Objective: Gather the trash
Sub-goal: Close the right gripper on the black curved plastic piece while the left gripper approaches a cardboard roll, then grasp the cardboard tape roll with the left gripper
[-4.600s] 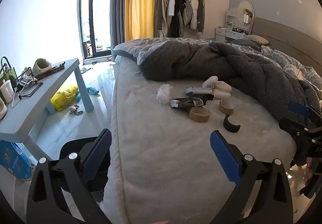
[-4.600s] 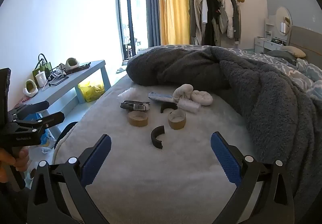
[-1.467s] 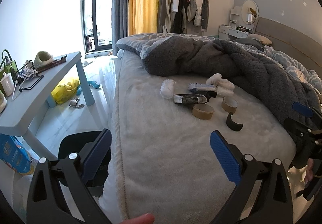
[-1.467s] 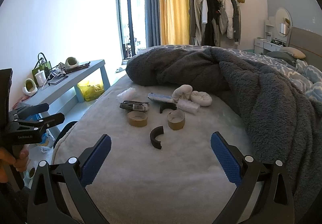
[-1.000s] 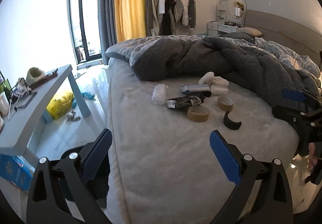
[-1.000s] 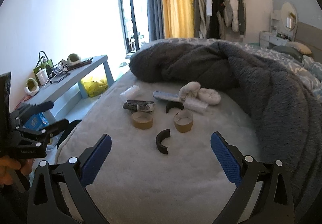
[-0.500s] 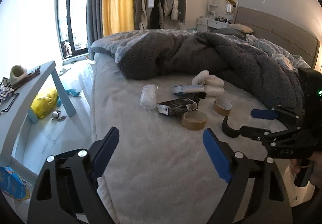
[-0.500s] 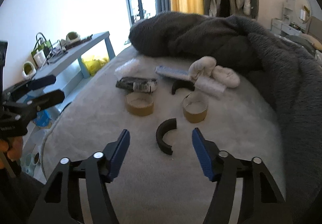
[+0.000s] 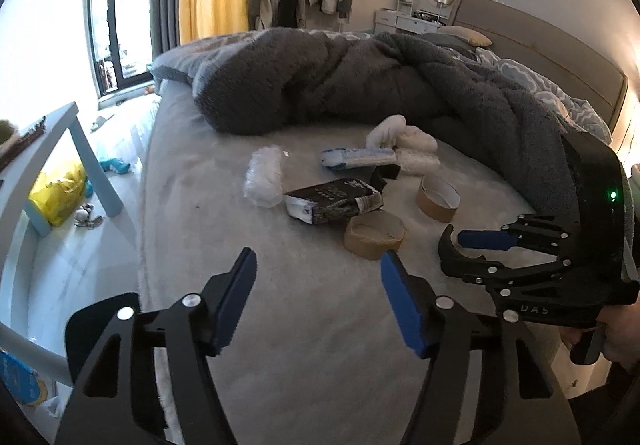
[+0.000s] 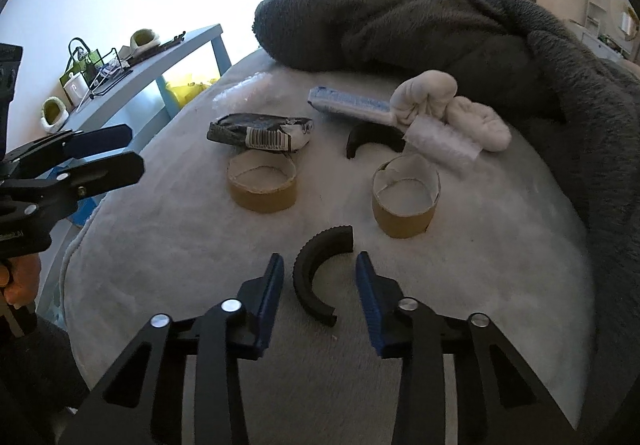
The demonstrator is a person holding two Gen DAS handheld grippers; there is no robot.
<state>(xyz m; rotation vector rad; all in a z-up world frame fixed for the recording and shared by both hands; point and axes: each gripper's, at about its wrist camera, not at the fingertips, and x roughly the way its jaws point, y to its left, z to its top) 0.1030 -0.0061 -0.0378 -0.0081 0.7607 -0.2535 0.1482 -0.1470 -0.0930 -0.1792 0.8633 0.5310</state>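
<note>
Trash lies on the pale bed cover: two cardboard tape cores (image 10: 262, 185) (image 10: 404, 201), a black wrapper (image 10: 260, 133), a blue-white wrapper (image 10: 348, 103) and a black curved plastic piece (image 10: 308, 277). My right gripper (image 10: 320, 285) points down over that curved piece, which lies between its closing jaws; the blue pads stand clear of it on both sides. My left gripper (image 9: 318, 285) hovers over bare cover in front of the nearer tape core (image 9: 374, 235), its jaws closing with nothing between them. In the left wrist view the right gripper (image 9: 460, 253) is at the curved piece (image 9: 446, 245).
A crumpled grey blanket (image 9: 360, 85) rises behind the trash and along the right. Rolled white socks (image 10: 424, 97), a second black curved piece (image 10: 372, 137) and clear plastic wads (image 9: 264, 177) lie among the trash. A blue side table (image 10: 160, 57) and a yellow bag (image 9: 60, 189) stand left of the bed.
Both grippers have come forward and down toward the trash, and both jaws have narrowed. The right gripper's fingers now straddle the black curved piece.
</note>
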